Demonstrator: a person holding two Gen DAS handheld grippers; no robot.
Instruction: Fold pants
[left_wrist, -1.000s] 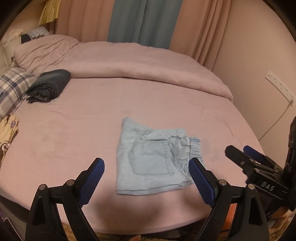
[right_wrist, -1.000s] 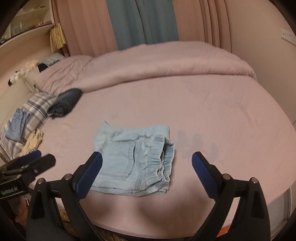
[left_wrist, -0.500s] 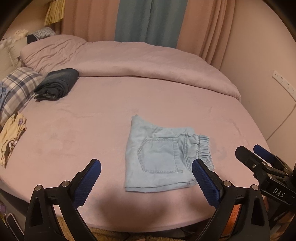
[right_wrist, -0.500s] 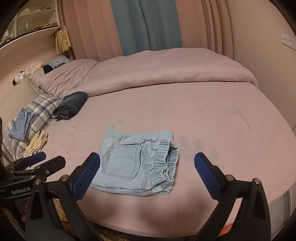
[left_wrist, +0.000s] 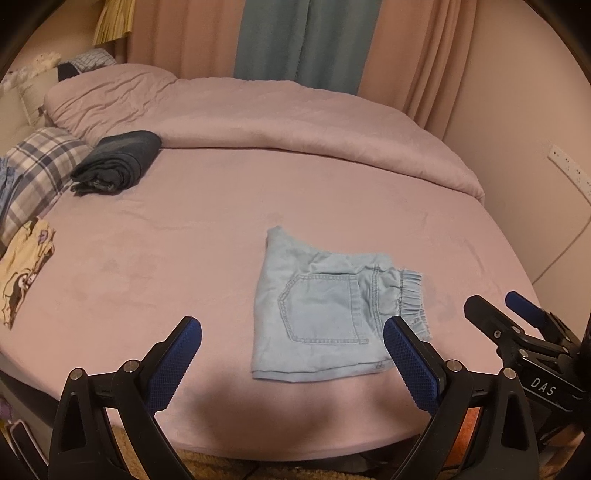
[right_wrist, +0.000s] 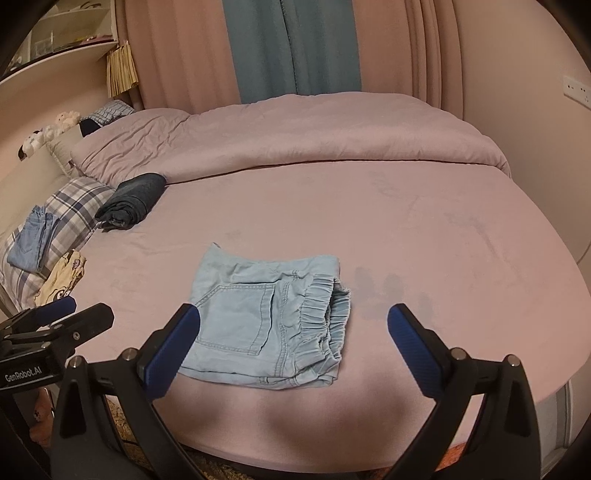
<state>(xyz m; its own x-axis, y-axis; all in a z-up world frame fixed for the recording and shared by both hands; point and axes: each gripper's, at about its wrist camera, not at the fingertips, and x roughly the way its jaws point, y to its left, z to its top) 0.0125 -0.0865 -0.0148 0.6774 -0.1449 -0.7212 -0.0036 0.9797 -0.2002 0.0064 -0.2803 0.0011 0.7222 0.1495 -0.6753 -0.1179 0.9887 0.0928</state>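
Light blue denim pants (left_wrist: 325, 310) (right_wrist: 266, 325) lie folded into a small rectangle near the front edge of the pink bed (left_wrist: 184, 229) (right_wrist: 424, 229), back pocket up, elastic waistband to the right. My left gripper (left_wrist: 291, 363) hangs open in front of and above the bed edge, nothing between its blue pads; the pants lie beyond it, slightly right. My right gripper (right_wrist: 291, 347) is open too and empty, held back from the pants over the bed edge. Each gripper shows in the other's view: the right gripper (left_wrist: 517, 317) at far right, the left gripper (right_wrist: 70, 317) at far left.
A folded dark garment (left_wrist: 118, 162) (right_wrist: 131, 201) lies at the back left by a plaid pillow (left_wrist: 40, 170) (right_wrist: 66, 221). Folded jeans (right_wrist: 31, 243) and a yellow printed garment (left_wrist: 22, 269) (right_wrist: 61, 282) sit at the left. A bunched pink duvet (left_wrist: 277, 122) crosses the back.
Both grippers have drawn back and risen a little from the folded pants, which look smaller and farther away. The pants have stayed where they lay.
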